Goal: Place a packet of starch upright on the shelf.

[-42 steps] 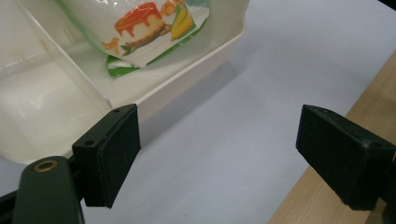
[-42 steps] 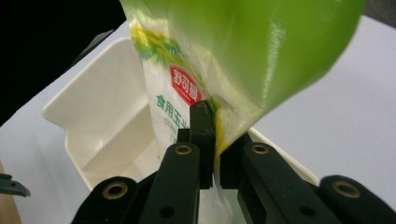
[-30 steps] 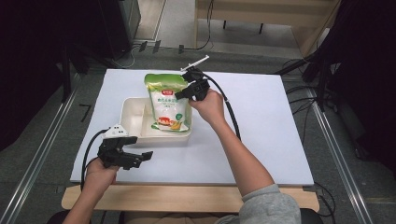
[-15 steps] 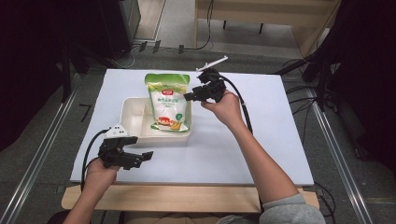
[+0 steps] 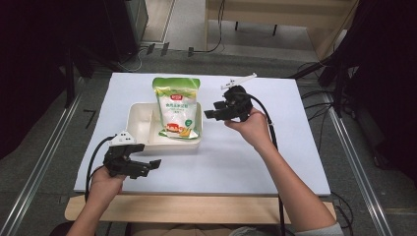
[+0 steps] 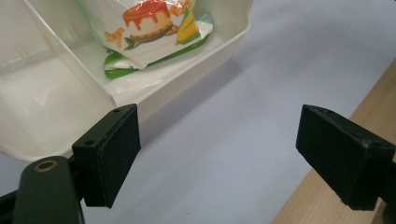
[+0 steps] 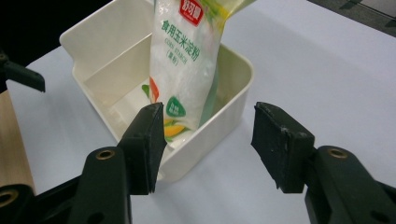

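Right claw (image 7: 208, 140) spread beside bag (image 5: 178, 105) in tray (image 5: 142, 132), left claw (image 6: 219, 154) spread, bag's lettering in right gripper view

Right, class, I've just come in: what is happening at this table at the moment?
A person at a white table holds a black two-jaw gripper in each hand. A green-and-white printed pouch of starch stands upright in a cream plastic bin. The right gripper hangs beside the pouch with its jaws open, apart from it. The left gripper, also open, rests near the table's front edge, just in front of the bin.
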A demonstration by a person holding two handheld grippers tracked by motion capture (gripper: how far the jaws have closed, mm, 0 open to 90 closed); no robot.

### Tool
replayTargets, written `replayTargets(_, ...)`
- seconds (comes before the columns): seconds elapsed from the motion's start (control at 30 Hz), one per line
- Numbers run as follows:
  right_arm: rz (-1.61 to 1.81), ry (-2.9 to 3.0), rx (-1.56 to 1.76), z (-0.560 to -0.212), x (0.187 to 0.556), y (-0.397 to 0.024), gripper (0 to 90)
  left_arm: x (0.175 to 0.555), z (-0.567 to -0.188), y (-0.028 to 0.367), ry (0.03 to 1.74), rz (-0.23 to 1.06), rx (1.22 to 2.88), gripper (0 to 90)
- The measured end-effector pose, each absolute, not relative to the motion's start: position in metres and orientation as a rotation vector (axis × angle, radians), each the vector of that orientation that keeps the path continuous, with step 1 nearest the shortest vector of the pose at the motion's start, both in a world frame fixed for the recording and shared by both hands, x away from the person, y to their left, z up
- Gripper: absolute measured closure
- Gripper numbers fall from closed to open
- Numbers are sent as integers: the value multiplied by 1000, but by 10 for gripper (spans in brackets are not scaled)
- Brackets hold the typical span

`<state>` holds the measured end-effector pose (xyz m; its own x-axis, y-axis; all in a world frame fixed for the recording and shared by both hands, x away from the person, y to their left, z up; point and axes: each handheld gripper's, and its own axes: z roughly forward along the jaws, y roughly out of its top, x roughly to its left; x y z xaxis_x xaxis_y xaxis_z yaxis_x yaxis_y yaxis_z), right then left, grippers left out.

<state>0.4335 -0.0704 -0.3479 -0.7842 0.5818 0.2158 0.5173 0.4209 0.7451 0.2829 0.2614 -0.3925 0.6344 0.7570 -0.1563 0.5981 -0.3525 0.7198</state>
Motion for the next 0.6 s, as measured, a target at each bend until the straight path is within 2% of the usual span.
replayTargets(0.6,1307,2584,997,-382,384,-114,431,282,-392,262,1059,260,2076,147)
